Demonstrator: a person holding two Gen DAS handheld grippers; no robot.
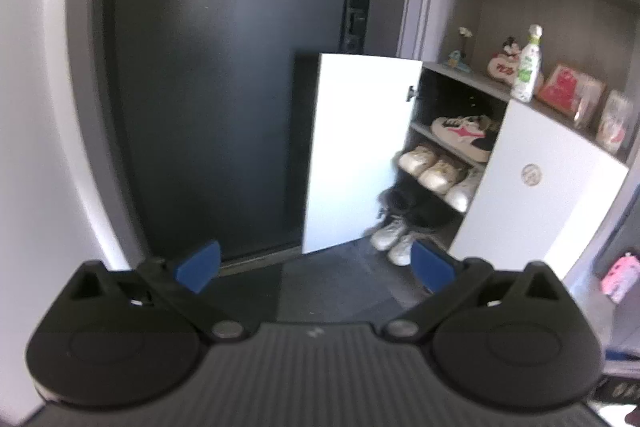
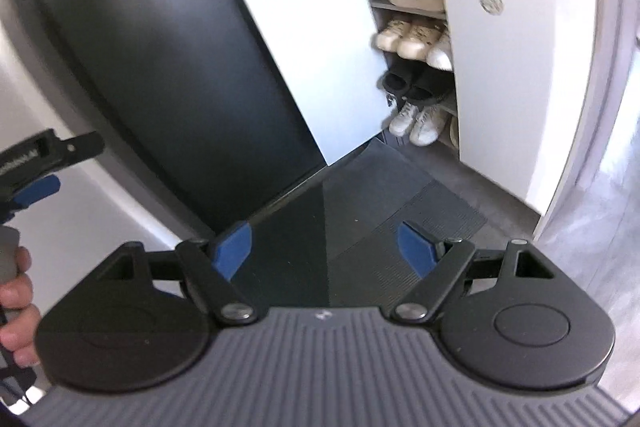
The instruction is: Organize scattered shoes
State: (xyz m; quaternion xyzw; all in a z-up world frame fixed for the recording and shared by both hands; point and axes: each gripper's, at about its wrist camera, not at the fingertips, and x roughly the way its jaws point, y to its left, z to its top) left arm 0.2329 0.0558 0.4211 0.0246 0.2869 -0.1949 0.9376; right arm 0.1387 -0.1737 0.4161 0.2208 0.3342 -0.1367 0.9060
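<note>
Dark grey door [image 1: 224, 87] is recorded as the largest surface, filling the left and centre of both views. Beside it, to the right, a white shoe cabinet [image 1: 536, 187] is observed with its left door leaf [image 1: 356, 151] swung wide open and its right leaf closed. A dark floor mat [image 2: 372, 211] is seen on the floor in front of the cabinet.

Inside the open half, shoes are noted on four levels: a white sneaker with a pink mark [image 1: 464, 135] on the upper shelf; cream sneakers [image 1: 432, 171] on the shelf below; black shoes [image 2: 412, 83] beneath those; a white pair [image 2: 416, 119] at the bottom, toes pointing outward.

On the cabinet top a white-and-green bottle [image 1: 528, 67] is seen standing upright among small ornaments — blurred.

Both tools are held in the air, well apart from the cabinet. The left gripper [image 1: 316, 265] is recorded with fingers spread and nothing between them; the right gripper [image 2: 324, 247] likewise — released, empty. A hand [image 2: 16, 307] is seen at the left edge of the right wrist view.
</note>
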